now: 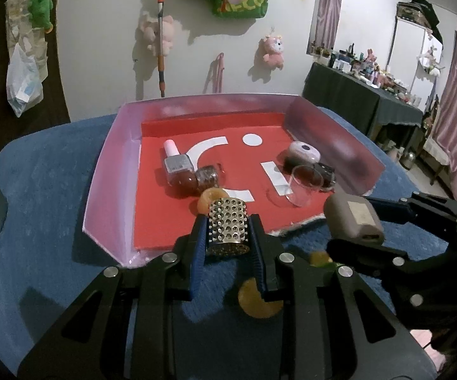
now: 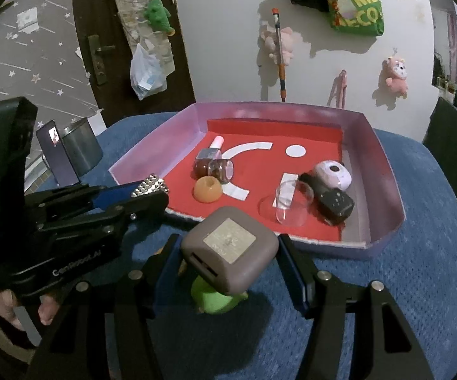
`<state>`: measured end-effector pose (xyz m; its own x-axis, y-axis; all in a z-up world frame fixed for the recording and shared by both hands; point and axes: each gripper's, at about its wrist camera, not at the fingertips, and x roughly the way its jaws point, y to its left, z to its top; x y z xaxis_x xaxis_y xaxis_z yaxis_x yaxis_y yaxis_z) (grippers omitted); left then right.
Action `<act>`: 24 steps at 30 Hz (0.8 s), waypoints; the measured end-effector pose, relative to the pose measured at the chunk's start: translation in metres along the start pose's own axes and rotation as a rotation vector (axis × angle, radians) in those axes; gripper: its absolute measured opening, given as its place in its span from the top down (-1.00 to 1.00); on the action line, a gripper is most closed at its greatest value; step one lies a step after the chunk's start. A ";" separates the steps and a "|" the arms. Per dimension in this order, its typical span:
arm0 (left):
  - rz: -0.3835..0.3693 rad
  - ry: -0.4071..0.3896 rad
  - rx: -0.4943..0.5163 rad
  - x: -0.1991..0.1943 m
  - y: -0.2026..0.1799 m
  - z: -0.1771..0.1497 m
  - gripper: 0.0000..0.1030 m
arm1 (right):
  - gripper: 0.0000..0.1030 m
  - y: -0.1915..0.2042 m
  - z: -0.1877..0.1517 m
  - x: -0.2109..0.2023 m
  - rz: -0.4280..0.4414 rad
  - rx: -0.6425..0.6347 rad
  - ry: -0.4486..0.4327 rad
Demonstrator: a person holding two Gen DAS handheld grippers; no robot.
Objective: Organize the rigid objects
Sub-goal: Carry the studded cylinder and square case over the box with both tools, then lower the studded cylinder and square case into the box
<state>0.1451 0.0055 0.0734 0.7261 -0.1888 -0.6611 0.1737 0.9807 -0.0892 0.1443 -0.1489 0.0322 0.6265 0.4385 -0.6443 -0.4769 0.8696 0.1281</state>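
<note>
The left gripper (image 1: 228, 231) clamps one perforated silver metal cylinder (image 1: 228, 226); the right gripper (image 2: 228, 259) clamps one rounded grey-brown plastic case (image 2: 231, 256).

Pink-walled tray (image 1: 108, 171), red floor with white shapes. Blue cloth (image 2: 418, 253) beneath. Silver studded cylinder (image 1: 228, 226); taupe case (image 2: 231, 253).

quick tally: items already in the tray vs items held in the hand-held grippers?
In the tray: 6
- nail polish bottle
- brown jar
- orange ring
- clear cup
- pink round case
- black box
Held: 2
- studded metal cylinder, left hand-held gripper
- grey-brown case, right hand-held gripper
Total: 8
</note>
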 end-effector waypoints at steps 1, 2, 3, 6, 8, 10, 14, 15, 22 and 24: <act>0.003 0.005 0.006 0.003 0.001 0.002 0.53 | -0.22 -0.001 0.003 0.002 0.003 0.000 0.003; 0.003 0.011 0.010 0.006 0.002 0.005 0.53 | -0.22 -0.004 0.007 0.004 0.012 0.003 0.009; -0.001 0.018 0.013 0.009 0.003 0.007 0.53 | -0.22 -0.005 0.010 0.006 0.020 0.007 0.015; -0.018 0.040 0.021 0.017 0.005 0.012 0.53 | -0.22 -0.013 0.018 0.015 0.052 0.028 0.042; -0.030 0.057 0.028 0.022 0.005 0.015 0.53 | -0.22 -0.017 0.024 0.020 0.061 0.040 0.059; -0.045 0.082 0.033 0.029 0.006 0.016 0.53 | -0.22 -0.021 0.029 0.025 0.078 0.052 0.075; -0.107 0.137 0.024 0.041 0.010 0.016 0.53 | -0.22 -0.027 0.037 0.041 0.110 0.079 0.122; -0.120 0.148 0.024 0.043 0.010 0.015 0.53 | -0.22 -0.029 0.037 0.044 0.112 0.084 0.133; -0.191 0.236 0.005 0.063 0.015 0.017 0.53 | -0.22 -0.042 0.042 0.067 0.162 0.131 0.212; -0.206 0.259 -0.005 0.068 0.018 0.018 0.53 | -0.22 -0.047 0.043 0.075 0.176 0.155 0.242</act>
<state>0.2095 0.0097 0.0398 0.4826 -0.3650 -0.7961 0.2957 0.9236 -0.2442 0.2397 -0.1471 0.0102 0.3691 0.5345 -0.7603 -0.4540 0.8175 0.3544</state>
